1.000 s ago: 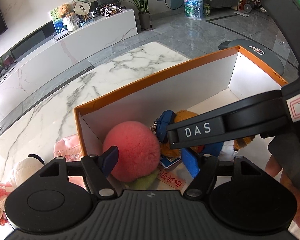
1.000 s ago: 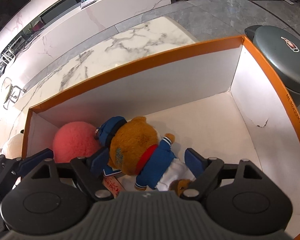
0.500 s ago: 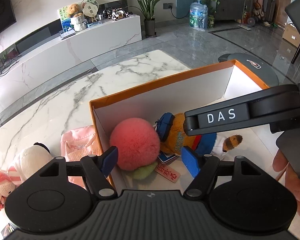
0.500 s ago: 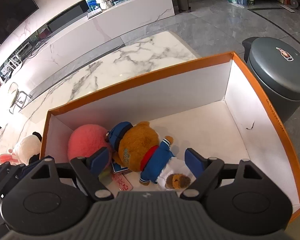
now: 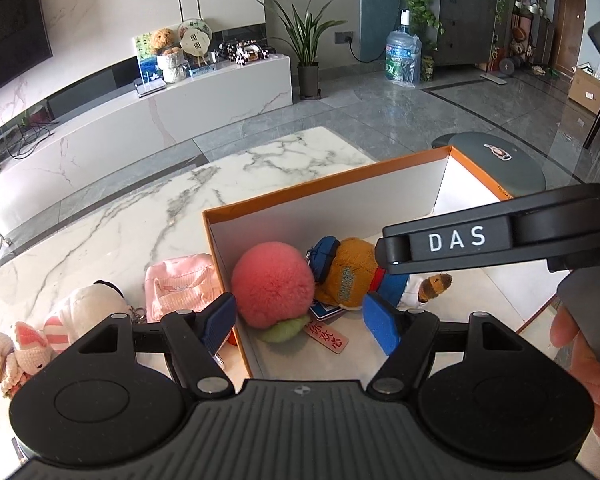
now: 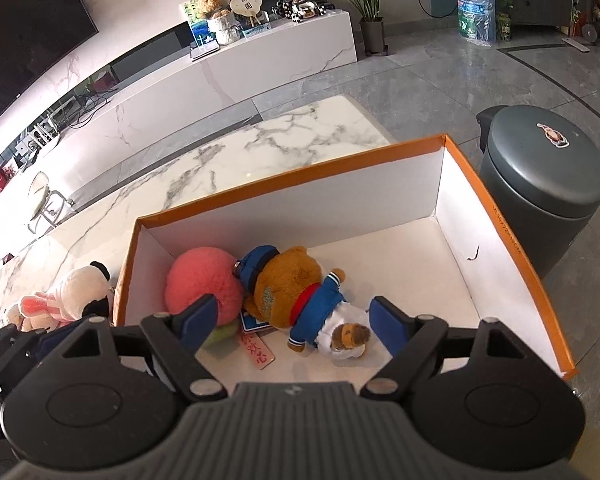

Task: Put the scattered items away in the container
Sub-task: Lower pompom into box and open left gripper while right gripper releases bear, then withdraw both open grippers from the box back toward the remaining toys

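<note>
Both tools hang above the orange box [image 6: 512,268], jaws spread and holding nothing: the left hand-held gripper [image 5: 300,320] straddles the box's left wall, and the right hand-held gripper [image 6: 292,320] looks down into the box. Inside, a pink pom-pom ball [image 6: 202,284] lies against a brown teddy bear in a blue jacket [image 6: 296,296], with a small red tag [image 6: 258,350] just beside them; the right half of the box floor is bare.

Out on the marble table [image 5: 148,216], just beside the box's left wall, a pink pouch [image 5: 180,290], a white plush [image 5: 88,304] and a small crocheted bunny [image 5: 24,350] are not yet put away.

The risk, as I judge it, lies with that left wall. A left finger crossing low toward the pouch could catch the rim and shove or tip the light box. The plush's metal ring [image 5: 138,313] could also snag on a finger, and soft toys may slip from a shallow pinch.
</note>
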`<move>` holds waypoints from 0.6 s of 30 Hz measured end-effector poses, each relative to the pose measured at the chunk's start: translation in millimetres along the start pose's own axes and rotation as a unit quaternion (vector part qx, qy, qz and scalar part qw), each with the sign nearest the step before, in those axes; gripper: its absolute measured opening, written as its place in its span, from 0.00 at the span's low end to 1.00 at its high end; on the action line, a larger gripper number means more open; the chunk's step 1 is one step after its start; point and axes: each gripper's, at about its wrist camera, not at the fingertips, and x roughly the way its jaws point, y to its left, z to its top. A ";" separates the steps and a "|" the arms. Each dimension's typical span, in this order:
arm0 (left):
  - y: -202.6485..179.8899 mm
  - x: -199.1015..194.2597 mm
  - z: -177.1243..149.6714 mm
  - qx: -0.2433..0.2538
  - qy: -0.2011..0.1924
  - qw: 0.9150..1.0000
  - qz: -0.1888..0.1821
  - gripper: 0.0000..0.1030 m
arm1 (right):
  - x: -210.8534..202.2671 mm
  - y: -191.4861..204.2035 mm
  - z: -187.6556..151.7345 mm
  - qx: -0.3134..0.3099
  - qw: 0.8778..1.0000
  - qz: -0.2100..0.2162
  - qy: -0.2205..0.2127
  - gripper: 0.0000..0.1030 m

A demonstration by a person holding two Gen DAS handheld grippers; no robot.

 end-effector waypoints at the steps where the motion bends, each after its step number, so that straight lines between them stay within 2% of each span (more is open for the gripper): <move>1: 0.0 -3.3 -0.3 -0.002 -0.003 1.000 0.000 0.80 | -4.8 0.6 -1.0 -0.002 1.000 0.001 -0.005 0.82; 13: 2.6 -45.7 -14.4 -0.011 -0.046 0.999 0.013 0.81 | -60.7 13.1 -19.8 -0.020 0.998 0.007 -0.060 0.84; 18: 8.8 -60.8 -28.6 -0.027 -0.058 0.998 0.024 0.81 | -79.5 19.0 -39.0 -0.033 0.995 -0.009 -0.089 0.86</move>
